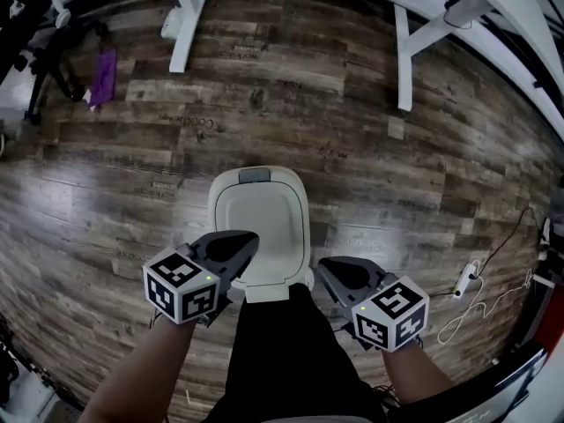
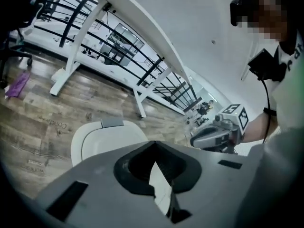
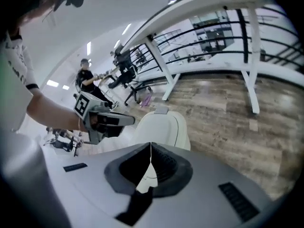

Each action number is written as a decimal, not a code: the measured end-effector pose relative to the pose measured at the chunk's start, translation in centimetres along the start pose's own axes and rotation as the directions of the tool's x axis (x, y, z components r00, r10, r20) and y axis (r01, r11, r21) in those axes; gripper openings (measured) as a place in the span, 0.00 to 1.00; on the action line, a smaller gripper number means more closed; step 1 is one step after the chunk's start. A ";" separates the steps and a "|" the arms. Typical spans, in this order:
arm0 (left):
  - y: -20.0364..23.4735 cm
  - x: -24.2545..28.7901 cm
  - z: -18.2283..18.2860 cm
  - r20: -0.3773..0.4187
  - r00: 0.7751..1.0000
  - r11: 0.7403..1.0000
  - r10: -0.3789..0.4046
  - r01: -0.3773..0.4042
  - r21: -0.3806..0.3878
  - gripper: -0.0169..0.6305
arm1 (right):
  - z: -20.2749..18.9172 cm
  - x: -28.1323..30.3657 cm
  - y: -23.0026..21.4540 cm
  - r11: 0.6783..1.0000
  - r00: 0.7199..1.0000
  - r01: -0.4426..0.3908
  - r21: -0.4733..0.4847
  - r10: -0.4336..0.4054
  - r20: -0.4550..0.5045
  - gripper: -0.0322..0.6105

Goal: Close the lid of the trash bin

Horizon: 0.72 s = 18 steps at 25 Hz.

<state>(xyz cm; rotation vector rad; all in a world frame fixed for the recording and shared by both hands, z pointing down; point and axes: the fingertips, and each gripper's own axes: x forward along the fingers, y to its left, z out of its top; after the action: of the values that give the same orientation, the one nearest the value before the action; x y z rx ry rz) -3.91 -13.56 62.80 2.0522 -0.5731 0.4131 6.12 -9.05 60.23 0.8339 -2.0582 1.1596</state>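
Observation:
A white trash bin stands on the wood floor straight below me, its lid lying flat with a grey tab at the far end. My left gripper hovers over the bin's near left edge with its jaws together and nothing between them. To the right of the bin's near corner, my right gripper is also shut and empty. In the left gripper view the bin lies ahead beyond the jaws' tip, and the right gripper shows to the right. From the right gripper view, the bin and left gripper sit past the jaws' tip.
White desk legs stand on the floor beyond the bin. A power strip with white cable lies at the right. A purple item and a chair base sit far left. My dark trouser leg is just behind the bin.

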 end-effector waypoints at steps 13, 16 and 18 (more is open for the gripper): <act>-9.9 -15.1 7.5 0.354 0.935 0.994 0.015 -0.051 0.092 0.04 | 13.1 -5.6 10.7 0.963 0.955 -0.173 -0.208 0.215 0.202 0.06; -14.7 -17.7 11.3 0.439 0.898 0.982 -0.001 -0.082 0.168 0.04 | 15.6 -10.2 15.0 0.932 0.916 -0.220 -0.287 0.299 0.269 0.06; -18.1 -19.1 13.6 0.476 0.879 0.965 -0.026 -0.103 0.242 0.04 | 16.9 -13.3 17.3 0.910 0.888 -0.229 -0.345 0.340 0.308 0.06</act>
<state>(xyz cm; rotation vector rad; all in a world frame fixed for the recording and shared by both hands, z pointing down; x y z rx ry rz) -9.02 -12.55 33.66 2.4177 -0.8950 -0.0092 -2.73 -13.96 34.49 0.6402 -2.6585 0.8445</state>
